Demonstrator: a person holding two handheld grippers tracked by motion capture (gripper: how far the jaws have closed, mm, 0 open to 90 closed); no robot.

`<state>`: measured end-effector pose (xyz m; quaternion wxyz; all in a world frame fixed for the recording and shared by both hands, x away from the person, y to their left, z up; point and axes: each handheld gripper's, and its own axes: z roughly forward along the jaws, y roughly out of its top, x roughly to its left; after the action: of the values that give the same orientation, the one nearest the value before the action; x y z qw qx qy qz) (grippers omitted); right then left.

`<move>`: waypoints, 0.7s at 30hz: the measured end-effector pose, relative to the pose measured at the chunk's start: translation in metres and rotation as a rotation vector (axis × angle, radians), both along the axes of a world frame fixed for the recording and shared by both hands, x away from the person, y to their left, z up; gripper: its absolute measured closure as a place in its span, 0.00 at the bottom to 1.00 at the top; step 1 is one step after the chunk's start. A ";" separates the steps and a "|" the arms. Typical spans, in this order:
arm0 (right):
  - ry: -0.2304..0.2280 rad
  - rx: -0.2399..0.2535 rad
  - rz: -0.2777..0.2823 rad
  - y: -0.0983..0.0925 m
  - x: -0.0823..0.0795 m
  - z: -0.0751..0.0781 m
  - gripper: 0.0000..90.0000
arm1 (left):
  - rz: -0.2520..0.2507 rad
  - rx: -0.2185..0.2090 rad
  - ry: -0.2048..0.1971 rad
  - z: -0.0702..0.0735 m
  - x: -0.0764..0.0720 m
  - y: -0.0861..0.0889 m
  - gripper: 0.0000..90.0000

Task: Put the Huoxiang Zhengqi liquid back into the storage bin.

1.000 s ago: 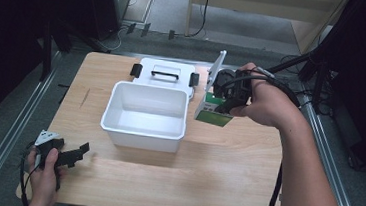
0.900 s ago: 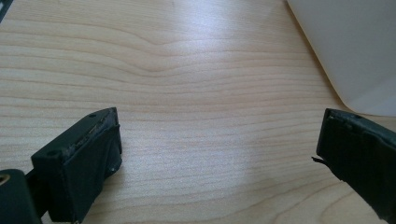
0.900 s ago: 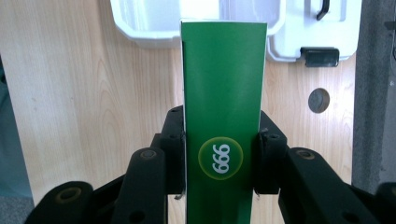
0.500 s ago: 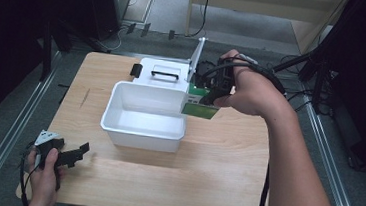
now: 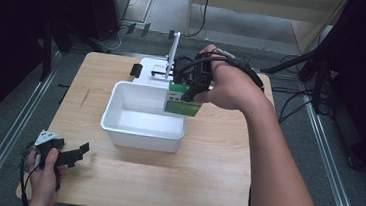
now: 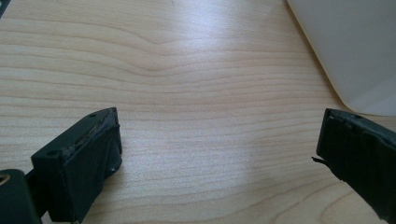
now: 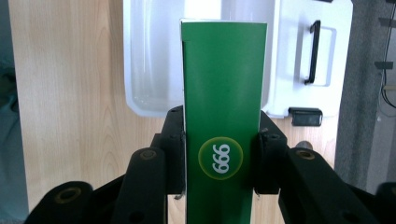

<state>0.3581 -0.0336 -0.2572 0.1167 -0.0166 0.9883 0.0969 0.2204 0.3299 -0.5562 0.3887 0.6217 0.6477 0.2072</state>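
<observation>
My right gripper (image 5: 184, 94) is shut on a green box (image 5: 183, 100) and holds it in the air over the right rim of the white bin (image 5: 118, 127). In the right gripper view the green box (image 7: 223, 93) stands between the black pads (image 7: 176, 149), with a round "999" mark on its face, and the white bin (image 7: 149, 60) lies beneath it. My left gripper (image 5: 77, 154) rests at the table's near left corner, open. Its black fingers (image 6: 81, 158) stand wide apart over bare wood with nothing between them.
The bin's white lid (image 5: 149, 69) with a black handle and clips lies flat behind the bin; in the right gripper view the lid (image 7: 308, 51) is at the right. The wooden table (image 5: 215, 166) ends in metal rails at both sides. Cables lie on the floor beyond.
My right gripper has carried the green box leftward and slightly up, from the table's right side to over the bin's right rim. The left gripper has stayed put.
</observation>
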 end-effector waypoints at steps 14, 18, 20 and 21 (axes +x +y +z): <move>0.008 -0.001 0.043 0.027 0.003 -0.012 0.72 | -0.003 0.001 0.002 0.000 0.000 0.000 0.01; 0.013 -0.015 0.053 0.031 0.006 -0.018 0.72 | -0.004 0.001 0.003 0.000 0.000 0.000 0.01; 0.016 -0.024 0.051 0.032 0.008 -0.022 0.72 | -0.005 0.000 0.004 0.000 0.000 0.000 0.01; 0.020 -0.028 0.041 0.032 0.008 -0.025 0.72 | -0.005 0.000 0.005 0.000 0.000 0.000 0.01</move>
<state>0.3663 -0.0017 -0.2821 0.1046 -0.0374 0.9901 0.0856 0.2207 0.3301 -0.5562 0.3876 0.6239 0.6469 0.2047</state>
